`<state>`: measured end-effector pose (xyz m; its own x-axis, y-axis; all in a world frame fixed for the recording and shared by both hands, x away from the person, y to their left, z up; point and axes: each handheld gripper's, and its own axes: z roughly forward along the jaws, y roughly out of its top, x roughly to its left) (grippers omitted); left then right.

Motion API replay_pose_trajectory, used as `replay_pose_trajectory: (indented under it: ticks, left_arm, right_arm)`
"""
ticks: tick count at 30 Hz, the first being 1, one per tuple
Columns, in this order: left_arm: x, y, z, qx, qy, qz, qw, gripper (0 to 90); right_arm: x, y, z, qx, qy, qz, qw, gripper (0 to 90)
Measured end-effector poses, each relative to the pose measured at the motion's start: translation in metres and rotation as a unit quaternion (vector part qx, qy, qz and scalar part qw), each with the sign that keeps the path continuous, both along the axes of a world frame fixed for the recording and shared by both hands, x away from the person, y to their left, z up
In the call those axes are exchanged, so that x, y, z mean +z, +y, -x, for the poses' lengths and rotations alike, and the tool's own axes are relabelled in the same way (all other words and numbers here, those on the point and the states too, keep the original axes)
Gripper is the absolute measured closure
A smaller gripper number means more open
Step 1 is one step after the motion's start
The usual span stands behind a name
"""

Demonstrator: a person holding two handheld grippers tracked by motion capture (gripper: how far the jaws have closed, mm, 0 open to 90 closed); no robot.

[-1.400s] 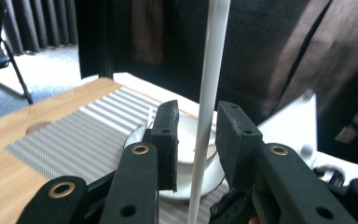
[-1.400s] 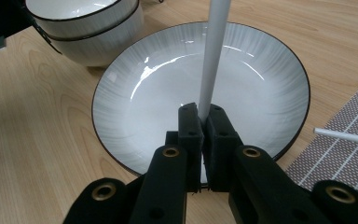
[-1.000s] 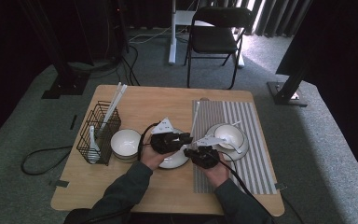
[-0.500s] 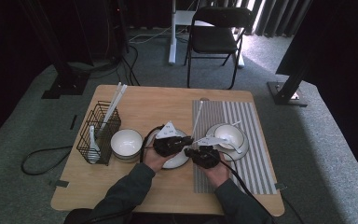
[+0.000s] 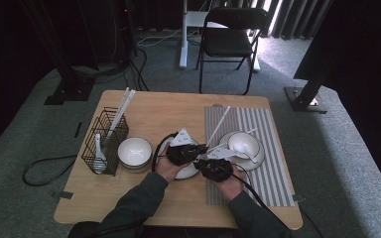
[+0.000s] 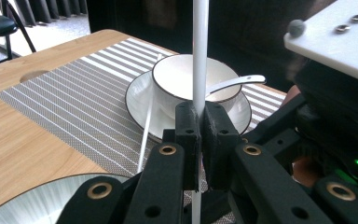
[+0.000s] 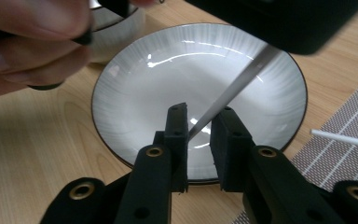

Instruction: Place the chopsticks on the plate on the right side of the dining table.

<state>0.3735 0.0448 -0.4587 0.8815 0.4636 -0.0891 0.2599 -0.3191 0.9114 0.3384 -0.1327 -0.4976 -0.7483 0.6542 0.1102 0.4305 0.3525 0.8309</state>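
Observation:
My left gripper (image 6: 199,119) is shut on a white chopstick (image 6: 199,56) that stands upright between its pads. In the high view the chopstick (image 5: 218,124) slants up over the striped placemat (image 5: 268,173). The chopstick's lower end (image 7: 242,79) lies between the jaws of my right gripper (image 7: 199,116). Those jaws have just been opening and now stand slightly apart, clear of the stick. Below them sits a white plate (image 7: 135,79). Both grippers (image 5: 198,148) (image 5: 201,162) meet beside the plate (image 5: 188,172).
A bowl (image 6: 186,77) with a spoon (image 6: 233,83) rests on a saucer on the mat, a second chopstick (image 6: 147,126) leaning on its rim. An empty bowl (image 5: 135,151) and a wire basket (image 5: 104,144) of utensils stand at the left. A chair (image 5: 230,34) is behind the table.
The chopstick's far end has tilted a little to the right over the mat. Both hands have hardly moved.

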Motion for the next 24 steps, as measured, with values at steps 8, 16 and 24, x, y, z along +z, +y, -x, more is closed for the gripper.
replay_pose_trajectory:
  ticks: [8,16,24]
  left_arm:
    - [-0.001,-0.005,-0.003,0.003,0.004,-0.004,1.0,86.4]
    - [0.001,-0.001,-0.009,0.022,0.002,-0.012,0.9997,86.5]
    - [0.002,0.002,-0.018,0.031,-0.005,-0.024,0.9992,86.5]
  right_arm:
    - [0.001,0.001,0.002,0.011,-0.007,-0.003,0.9999,73.2]
    - [0.0,0.0,0.003,0.009,-0.015,0.022,0.9996,65.9]
    - [-0.001,-0.002,0.007,0.01,-0.029,0.056,0.998,60.1]
